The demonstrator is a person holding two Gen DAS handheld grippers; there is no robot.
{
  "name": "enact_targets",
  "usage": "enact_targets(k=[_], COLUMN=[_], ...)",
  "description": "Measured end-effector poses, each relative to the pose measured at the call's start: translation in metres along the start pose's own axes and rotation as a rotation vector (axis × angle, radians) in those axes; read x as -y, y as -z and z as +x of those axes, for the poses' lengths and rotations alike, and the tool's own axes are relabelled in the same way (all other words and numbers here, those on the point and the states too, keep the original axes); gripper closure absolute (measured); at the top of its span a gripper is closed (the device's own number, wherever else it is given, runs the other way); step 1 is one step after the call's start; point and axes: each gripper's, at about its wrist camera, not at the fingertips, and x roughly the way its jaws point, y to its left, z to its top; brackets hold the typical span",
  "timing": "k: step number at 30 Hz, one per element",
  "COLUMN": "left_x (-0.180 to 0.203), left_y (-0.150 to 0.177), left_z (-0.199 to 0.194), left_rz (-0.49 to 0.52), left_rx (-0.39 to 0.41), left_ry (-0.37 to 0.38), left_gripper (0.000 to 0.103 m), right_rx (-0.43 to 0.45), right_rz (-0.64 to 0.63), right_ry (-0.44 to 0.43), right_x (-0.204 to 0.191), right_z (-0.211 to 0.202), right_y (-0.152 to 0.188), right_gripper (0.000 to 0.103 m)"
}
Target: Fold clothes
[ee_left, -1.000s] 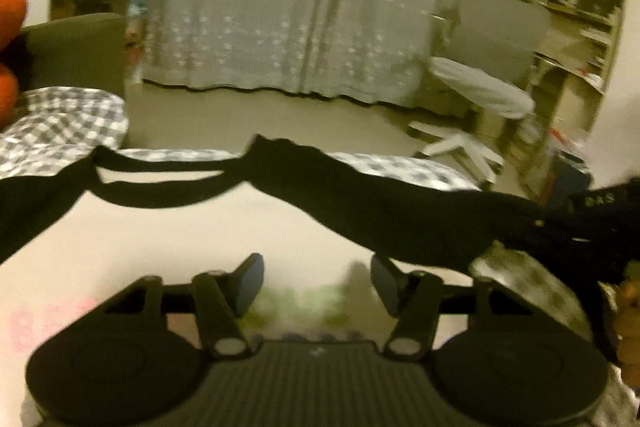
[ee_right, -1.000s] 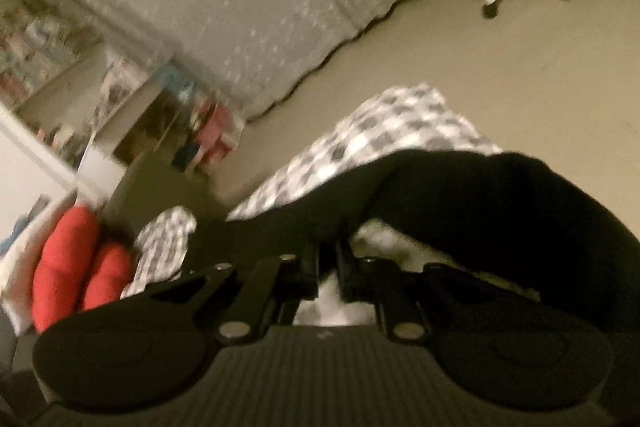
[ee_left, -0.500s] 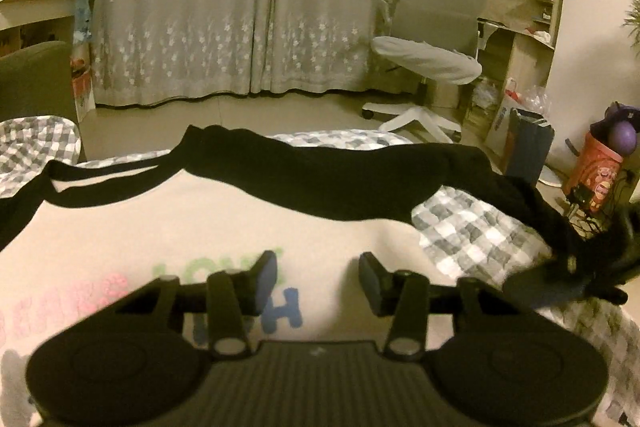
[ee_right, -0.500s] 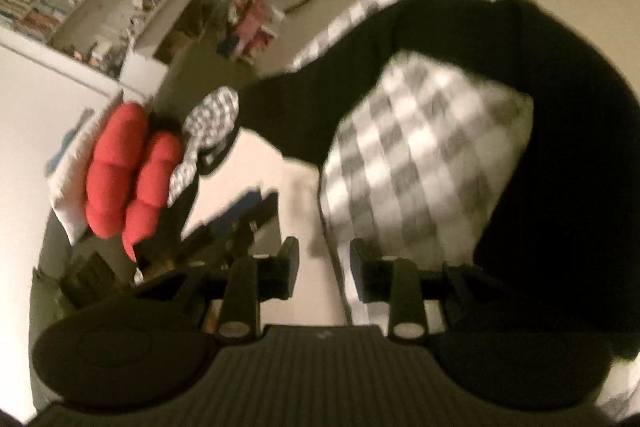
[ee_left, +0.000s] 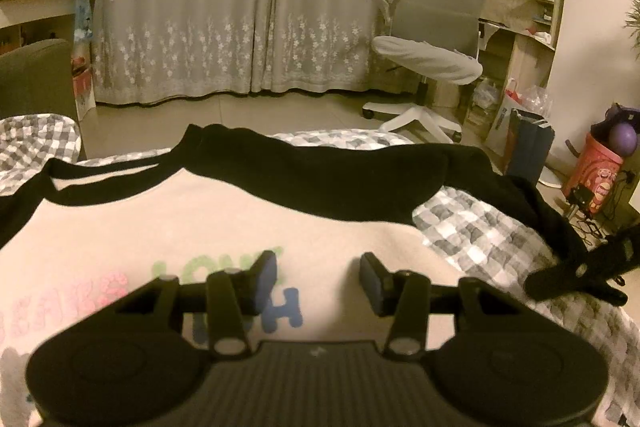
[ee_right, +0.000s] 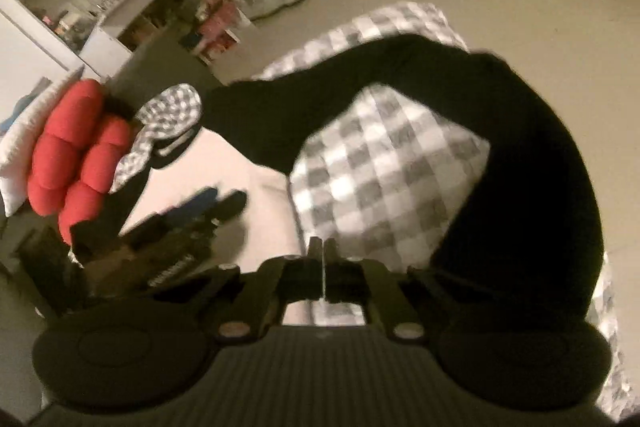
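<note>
Our left gripper hangs with its jaws apart and empty over the printed chest of the cream sweatshirt with black sleeves and collar, while our right gripper is clenched on nothing we can see. We have that sweatshirt lying flat on the grey-and-white checked bedcover, its long black sleeve curving off it across the checks. We judge folding barely started: sleeves and body remain unfolded.
</note>
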Motion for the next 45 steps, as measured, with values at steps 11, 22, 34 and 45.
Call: enact_targets(k=[11,22,34,45], left_x=[0.034,0.040,0.084,0.056], left_y=[0.002,-0.014,-0.034,-0.036], left_z=[0.004,0.014,0.053,0.068], left_rz=[-0.007,0.031,0.238,0.046], left_rx=[-0.035,0.033,0.038,-0.006], left_ry=[0.221,0.130,0.016,0.078], left_gripper=[0.059,0.060,0.060,0.094], right_rx=[0.149,0.370,0.272,0.271], right_rz=[0.109,0.191,0.158,0.069], right_ry=[0.009,0.174,0.165,0.394], right_x=[0.020,0.065,0.074,0.079], right_z=[-0.007,-0.054,-0.027,-0.025], right_y=[-0.020,-0.032,-0.039,-0.043], right_gripper=[0.060,0.060,0.060,0.095])
